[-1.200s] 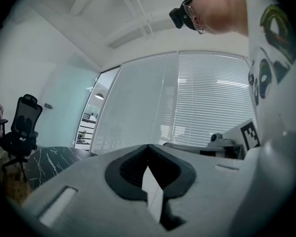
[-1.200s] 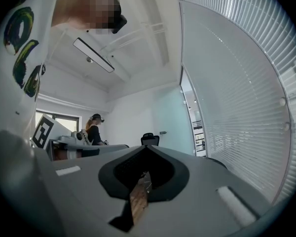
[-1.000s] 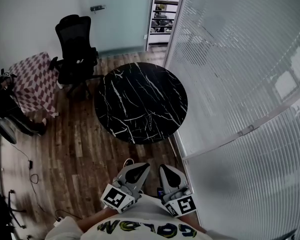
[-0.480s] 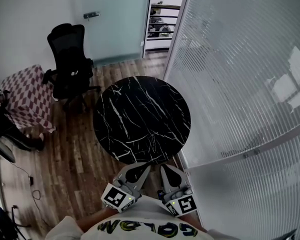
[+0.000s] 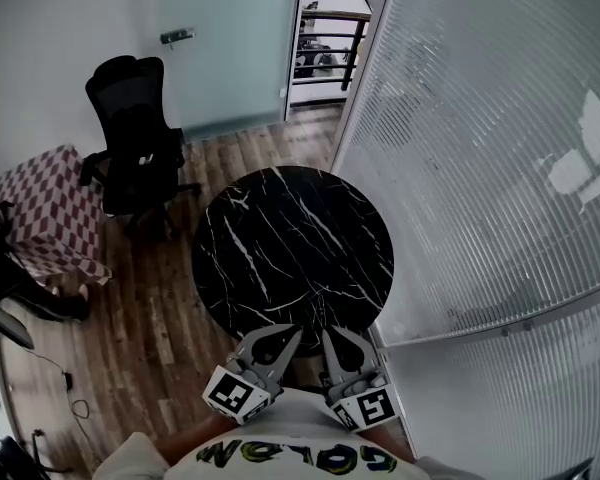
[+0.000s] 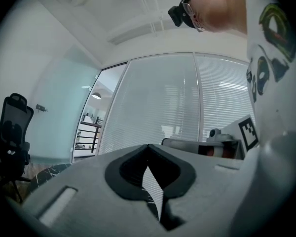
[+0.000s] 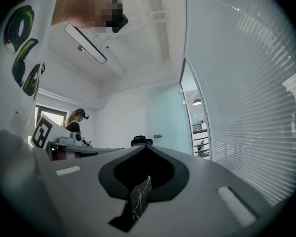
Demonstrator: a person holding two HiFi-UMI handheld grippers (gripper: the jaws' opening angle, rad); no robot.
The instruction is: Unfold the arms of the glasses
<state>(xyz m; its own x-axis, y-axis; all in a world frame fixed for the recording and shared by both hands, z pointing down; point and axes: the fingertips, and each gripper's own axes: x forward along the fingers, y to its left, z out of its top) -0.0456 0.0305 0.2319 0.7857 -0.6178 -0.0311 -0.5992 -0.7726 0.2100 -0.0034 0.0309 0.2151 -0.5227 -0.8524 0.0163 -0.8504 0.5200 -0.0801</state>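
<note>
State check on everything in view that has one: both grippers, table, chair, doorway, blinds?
Left gripper: jaws shut, empty.
Right gripper: jaws shut, empty.
Table: upright, top bare where visible.
Chair: upright, unoccupied.
Doorway: open.
Blinds: lowered.

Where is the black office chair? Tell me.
In the head view, the black office chair stands upper left, between the checkered cloth on its left and the round black marble table at its lower right.
</note>
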